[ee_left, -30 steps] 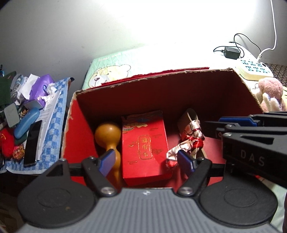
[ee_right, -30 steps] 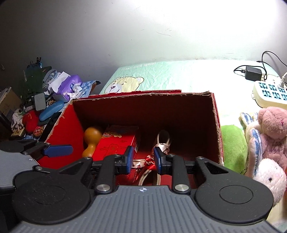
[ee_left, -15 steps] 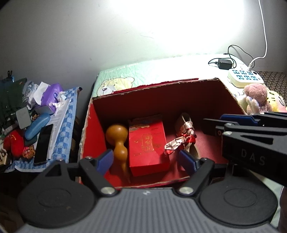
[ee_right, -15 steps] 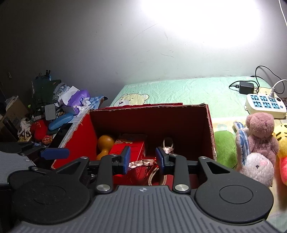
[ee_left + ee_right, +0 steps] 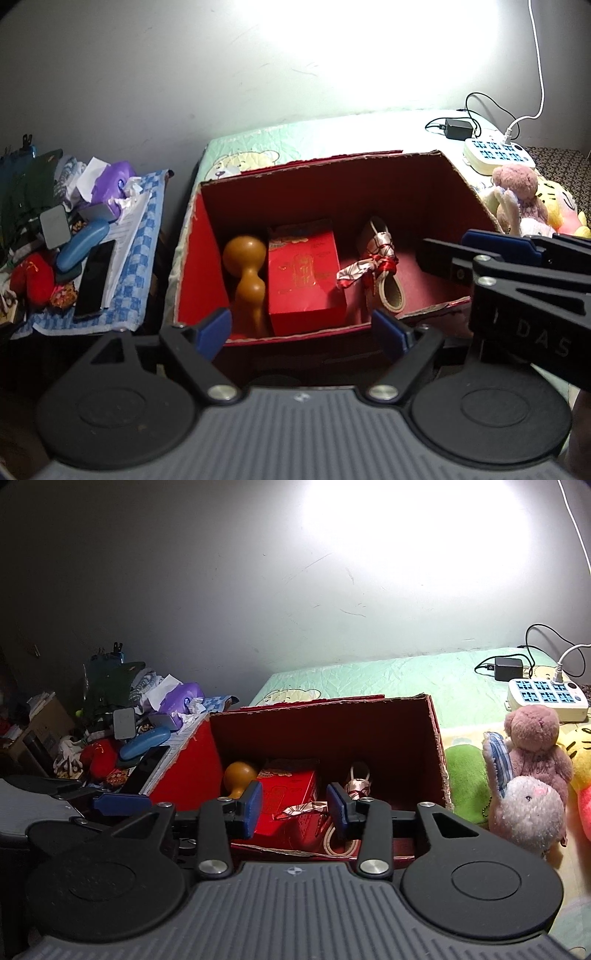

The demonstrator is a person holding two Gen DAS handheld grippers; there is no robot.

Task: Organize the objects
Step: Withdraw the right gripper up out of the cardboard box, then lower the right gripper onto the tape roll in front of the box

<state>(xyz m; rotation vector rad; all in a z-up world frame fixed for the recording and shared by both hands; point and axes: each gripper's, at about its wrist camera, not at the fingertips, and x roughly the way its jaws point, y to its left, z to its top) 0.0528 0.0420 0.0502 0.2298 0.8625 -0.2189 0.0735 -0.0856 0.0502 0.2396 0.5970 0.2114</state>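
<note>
An open red cardboard box [image 5: 436, 173] [image 5: 432, 738] sits on the bed. Inside lie an orange gourd [image 5: 245, 273] [image 5: 238, 773], a red gift box [image 5: 304, 277] [image 5: 295, 794] and a sandal with a red and white ribbon [image 5: 380, 266] [image 5: 356, 779]. My left gripper [image 5: 303, 332] is open and empty, held above the box's near edge. My right gripper [image 5: 294, 808] is open and empty, also short of the near edge; it shows in the left wrist view [image 5: 509, 258] at the right.
Plush toys [image 5: 532, 775] [image 5: 517, 195] lie right of the box. A power strip [image 5: 546, 698] and charger [image 5: 508, 668] rest on the green bedsheet [image 5: 388, 675]. A cluttered side table [image 5: 92, 251] [image 5: 140, 738] with phone, glasses case and tissues stands left.
Both grippers have pulled back and up from the box; the box looks smaller and farther. The right gripper's jaws have widened. The items inside have not moved.
</note>
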